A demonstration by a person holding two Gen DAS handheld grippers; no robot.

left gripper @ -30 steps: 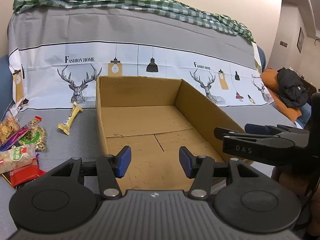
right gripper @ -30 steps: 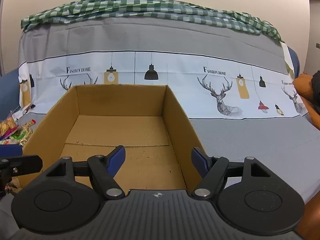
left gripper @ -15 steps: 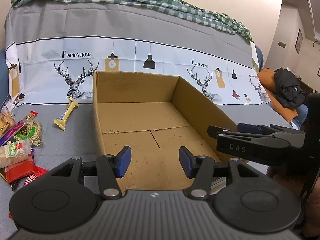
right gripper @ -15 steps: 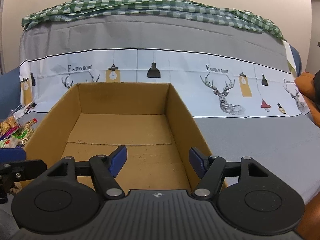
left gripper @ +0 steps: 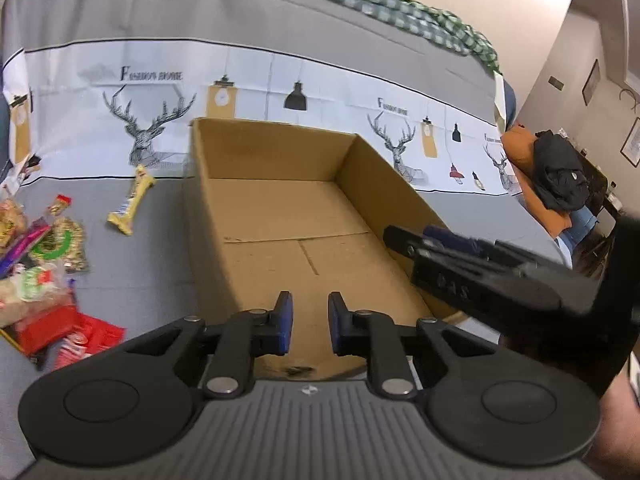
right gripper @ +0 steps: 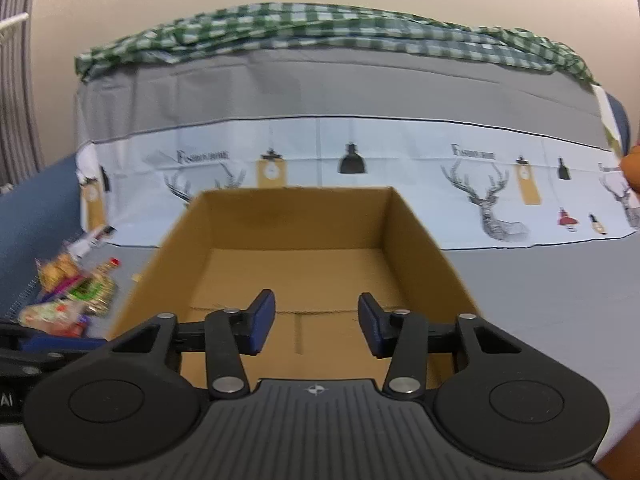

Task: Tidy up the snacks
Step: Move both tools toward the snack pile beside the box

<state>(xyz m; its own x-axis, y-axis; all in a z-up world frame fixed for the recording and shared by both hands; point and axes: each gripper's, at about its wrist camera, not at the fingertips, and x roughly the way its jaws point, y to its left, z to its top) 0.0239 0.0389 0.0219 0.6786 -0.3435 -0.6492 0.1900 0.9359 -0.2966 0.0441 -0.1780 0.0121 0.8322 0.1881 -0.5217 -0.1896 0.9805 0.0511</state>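
A: Snacks (left gripper: 40, 264) lie in a heap on the grey cloth (left gripper: 132, 264), left of the cardboard box (left gripper: 280, 216); one yellow bar (left gripper: 130, 204) lies apart, nearer the box.

B: We see the box empty. And our jaws?

A: Left gripper (left gripper: 309, 322): jaws closing, narrow gap, nothing between. Right gripper (right gripper: 316, 326): jaws closing too, wider apart, nothing held. We hold both over the box's near end.

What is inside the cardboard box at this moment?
The cardboard box holds no snacks: only its bare bottom flaps with a few dark specks show. The nearest strip of its floor is covered by the left tongs, so that part cannot be checked.
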